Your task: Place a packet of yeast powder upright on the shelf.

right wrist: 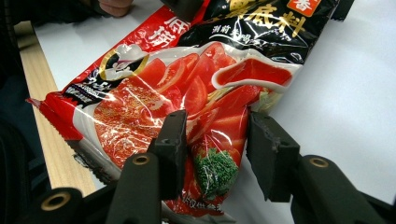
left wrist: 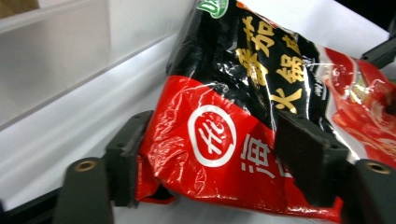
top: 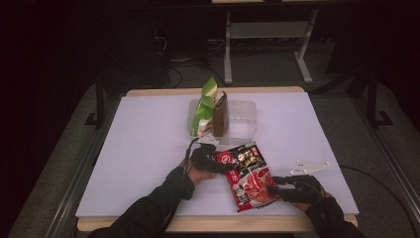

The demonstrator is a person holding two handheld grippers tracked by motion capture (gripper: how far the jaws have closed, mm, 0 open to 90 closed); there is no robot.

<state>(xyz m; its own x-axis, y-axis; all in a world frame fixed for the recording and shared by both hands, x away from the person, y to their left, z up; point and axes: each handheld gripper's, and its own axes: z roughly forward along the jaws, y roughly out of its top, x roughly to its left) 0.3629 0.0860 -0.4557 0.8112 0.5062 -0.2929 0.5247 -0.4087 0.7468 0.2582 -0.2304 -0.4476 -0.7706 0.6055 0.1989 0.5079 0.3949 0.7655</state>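
A dim room surrounds a white worktop (top: 148, 148) with a wooden edge. Near its front edge lies the red and black sauce packet (top: 247, 174), its printed face up, held at both ends. The left gripper (top: 216, 164) straddles the packet's black-and-red end: in the left gripper view its jaws sit on either side of the bunched foil (left wrist: 219, 140), and they appear to press on it. The right gripper (top: 273, 188) takes the opposite end, where the tomato picture is; in the right gripper view one jaw touches the packet (right wrist: 196, 93), while the other seems to stand a little off its edge (whether it truly bites cannot be told).

The slick foil could slide out of either grip if the hands lift unevenly, and a pull in opposite directions might crease or tear the seam.

Behind the packet stands a clear plastic bin (top: 245, 119). In its left part a green snack bag (top: 205, 106) and a brown flat pack (top: 220, 115) stand upright, side by side; the right part looks empty.
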